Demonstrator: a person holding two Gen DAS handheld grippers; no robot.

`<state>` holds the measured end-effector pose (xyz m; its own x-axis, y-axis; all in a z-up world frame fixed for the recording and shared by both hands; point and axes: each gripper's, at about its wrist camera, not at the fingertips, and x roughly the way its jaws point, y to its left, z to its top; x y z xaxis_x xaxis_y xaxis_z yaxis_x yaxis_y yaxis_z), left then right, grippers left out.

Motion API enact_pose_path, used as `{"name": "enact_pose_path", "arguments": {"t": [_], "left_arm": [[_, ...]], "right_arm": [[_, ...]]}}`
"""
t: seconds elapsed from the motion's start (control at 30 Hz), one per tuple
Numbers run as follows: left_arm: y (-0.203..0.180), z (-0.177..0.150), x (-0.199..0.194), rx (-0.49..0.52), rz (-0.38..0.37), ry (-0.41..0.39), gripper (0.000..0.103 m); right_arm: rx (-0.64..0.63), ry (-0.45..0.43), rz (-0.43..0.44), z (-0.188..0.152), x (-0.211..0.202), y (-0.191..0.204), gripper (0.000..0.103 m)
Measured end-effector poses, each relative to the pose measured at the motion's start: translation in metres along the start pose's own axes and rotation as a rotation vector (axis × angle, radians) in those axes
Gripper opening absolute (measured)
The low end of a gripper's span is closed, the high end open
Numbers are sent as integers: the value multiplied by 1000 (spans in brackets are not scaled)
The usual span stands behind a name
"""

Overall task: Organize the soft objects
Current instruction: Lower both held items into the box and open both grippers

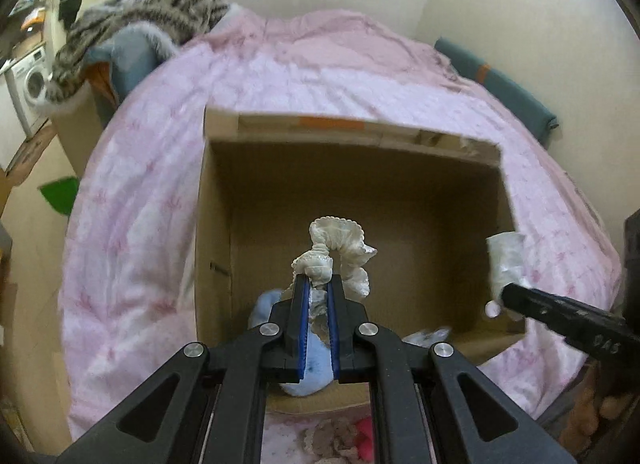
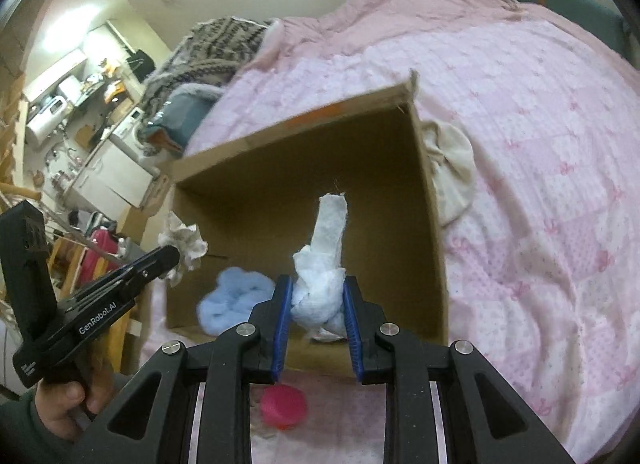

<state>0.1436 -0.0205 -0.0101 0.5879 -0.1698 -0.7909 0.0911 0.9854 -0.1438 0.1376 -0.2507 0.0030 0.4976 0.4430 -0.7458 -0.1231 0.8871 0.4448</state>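
An open cardboard box [image 1: 216,200] [image 2: 432,200] lies on the pink bed. My left gripper [image 1: 318,284] is shut on a cream frilly cloth [image 1: 340,244] and holds it over the box's near side; it shows from the side in the right wrist view [image 2: 168,256] with the cloth [image 2: 184,244]. My right gripper [image 2: 318,284] is shut on a white knotted cloth [image 2: 324,264] over the box; its tip [image 1: 508,292] and the cloth [image 1: 506,260] show at the box's right wall. A light blue fluffy item [image 1: 304,376] [image 2: 232,296] lies inside the box.
A cream cloth [image 2: 452,168] lies on the pink quilt [image 1: 140,184] outside the box's right wall. A red round item [image 2: 284,404] and frilly pieces [image 1: 332,436] lie in front of the box. A striped fuzzy blanket [image 1: 152,12] is piled at the bed's far left.
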Motion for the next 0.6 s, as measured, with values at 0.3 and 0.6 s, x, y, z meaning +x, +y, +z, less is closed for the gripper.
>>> {"name": "enact_pose_path", "arguments": {"t": [0.3, 0.6], "left_arm": [[-10, -7, 13, 38, 14, 8, 8], [-10, -16, 26, 42, 17, 67, 9]], "right_arm": [[20, 52, 1, -2, 22, -9, 27], [-15, 115, -35, -9, 38, -4, 27]]}}
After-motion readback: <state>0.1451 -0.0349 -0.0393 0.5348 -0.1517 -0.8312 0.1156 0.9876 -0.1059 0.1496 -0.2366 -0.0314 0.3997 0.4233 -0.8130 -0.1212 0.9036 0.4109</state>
